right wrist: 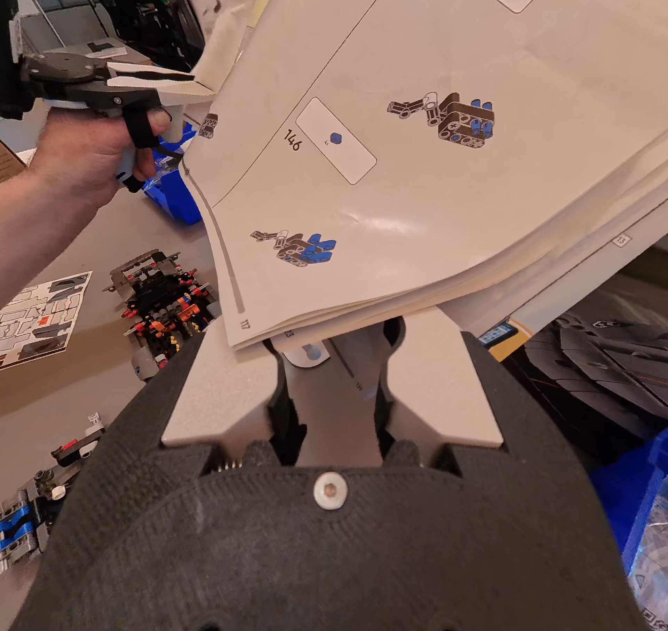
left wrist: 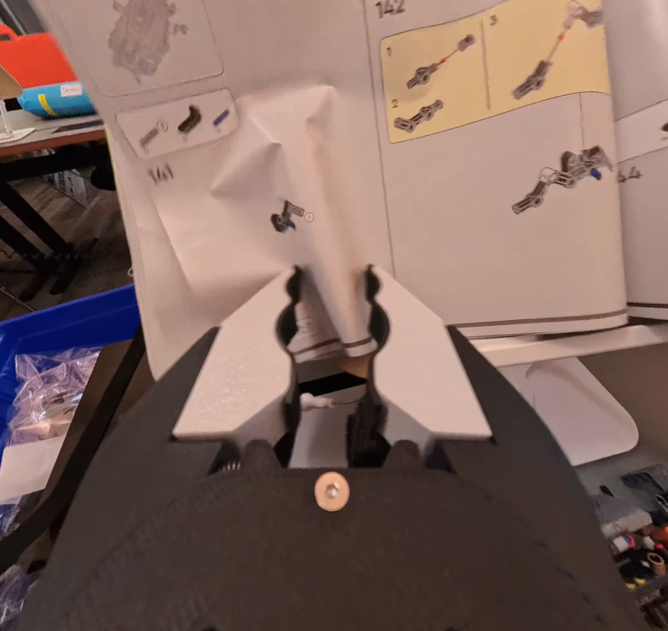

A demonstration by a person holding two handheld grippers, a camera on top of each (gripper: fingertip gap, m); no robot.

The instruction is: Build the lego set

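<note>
Surface: grey table (right wrist: pixel 119 223); second table (left wrist: pixel 47 136) far left of left tongs, dark legs, bags on top
Left tongs (left wrist: pixel 332 274): pinching a crumpled page of the manual (left wrist: pixel 470 234); page stands upright ahead of the tips
Right tongs (right wrist: pixel 332 328): tips hidden under the manual's lifted pages; cannot tell if spread or pressed
Hand (right wrist: pixel 83 151): grips the left tool, upper left of right tongs
Model (right wrist: pixel 162 303): part-built, black with orange and red bits, on the table left of right tongs
Sticker sheet (right wrist: pixel 39 317): flat, further left
Bins: blue bin (left wrist: pixel 68 321) with clear bags, left of left tongs
Writing: printed step numbers and diagrams on the pages; not copied
</note>
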